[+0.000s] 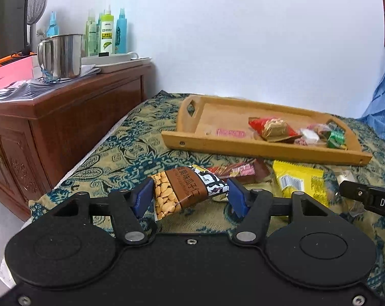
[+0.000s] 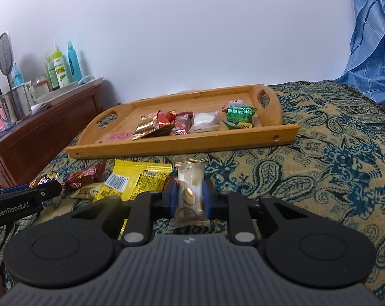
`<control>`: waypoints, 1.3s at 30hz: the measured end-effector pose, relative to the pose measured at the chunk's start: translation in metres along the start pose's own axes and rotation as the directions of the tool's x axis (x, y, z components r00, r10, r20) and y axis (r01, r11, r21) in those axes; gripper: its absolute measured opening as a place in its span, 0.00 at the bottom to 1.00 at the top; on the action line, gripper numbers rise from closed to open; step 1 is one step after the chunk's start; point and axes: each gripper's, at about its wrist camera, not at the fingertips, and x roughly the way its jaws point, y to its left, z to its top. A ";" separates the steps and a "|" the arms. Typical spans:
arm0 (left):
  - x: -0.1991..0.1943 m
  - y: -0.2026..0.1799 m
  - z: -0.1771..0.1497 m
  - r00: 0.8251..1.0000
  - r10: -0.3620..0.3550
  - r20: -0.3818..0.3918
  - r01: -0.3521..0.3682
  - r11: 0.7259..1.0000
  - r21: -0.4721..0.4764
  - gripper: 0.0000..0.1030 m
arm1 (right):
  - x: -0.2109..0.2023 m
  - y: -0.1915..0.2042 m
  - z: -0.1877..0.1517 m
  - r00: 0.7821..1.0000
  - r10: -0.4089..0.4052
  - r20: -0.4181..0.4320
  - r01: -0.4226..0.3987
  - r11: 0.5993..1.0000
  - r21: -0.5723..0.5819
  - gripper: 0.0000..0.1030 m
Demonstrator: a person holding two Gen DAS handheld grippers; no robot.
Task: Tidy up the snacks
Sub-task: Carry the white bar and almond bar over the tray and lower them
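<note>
My left gripper (image 1: 189, 193) is shut on a brown packet of seed kernels (image 1: 184, 191), held above the patterned cloth. My right gripper (image 2: 189, 196) is shut on a clear wrapped biscuit packet (image 2: 191, 191), just in front of the wooden tray (image 2: 182, 145). The tray (image 1: 243, 148) holds several snacks: a red-gold packet (image 2: 156, 122), a white one (image 2: 205, 122), a green one (image 2: 239, 117). On the cloth lie a yellow packet (image 2: 138, 178), (image 1: 299, 181) and a dark red packet (image 2: 85, 176), (image 1: 238, 172).
A wooden cabinet (image 1: 65, 117) stands at the left with a steel mug (image 1: 62, 56), bottles (image 1: 108, 33) and papers. A blue cloth (image 2: 370, 38) hangs at the right. The patterned bedspread (image 2: 319, 165) stretches to the right of the tray.
</note>
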 end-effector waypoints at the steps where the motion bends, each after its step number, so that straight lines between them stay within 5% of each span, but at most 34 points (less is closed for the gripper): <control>1: -0.002 0.000 0.002 1.000 -0.003 0.004 0.003 1.000 -0.003 0.58 | -0.001 -0.001 0.002 1.000 0.001 0.003 -0.001 1.000 0.007 0.24; 10: -0.003 -0.010 0.048 0.998 -0.038 0.042 0.037 0.999 0.011 0.58 | -0.006 -0.010 0.040 0.998 0.018 0.053 -0.019 1.000 0.013 0.24; 19: 0.039 -0.025 0.114 0.987 -0.144 0.076 0.143 0.989 0.026 0.58 | 0.026 -0.029 0.099 0.995 0.052 0.081 -0.057 0.997 0.055 0.24; 25: 0.100 -0.032 0.141 0.980 -0.201 0.005 0.201 0.980 -0.005 0.58 | 0.068 -0.050 0.128 0.992 0.121 0.024 -0.123 0.981 0.147 0.24; 39: 0.199 -0.040 0.134 0.975 -0.163 -0.152 0.167 0.986 0.018 0.58 | 0.162 -0.053 0.143 0.989 0.080 -0.123 -0.066 0.991 0.114 0.24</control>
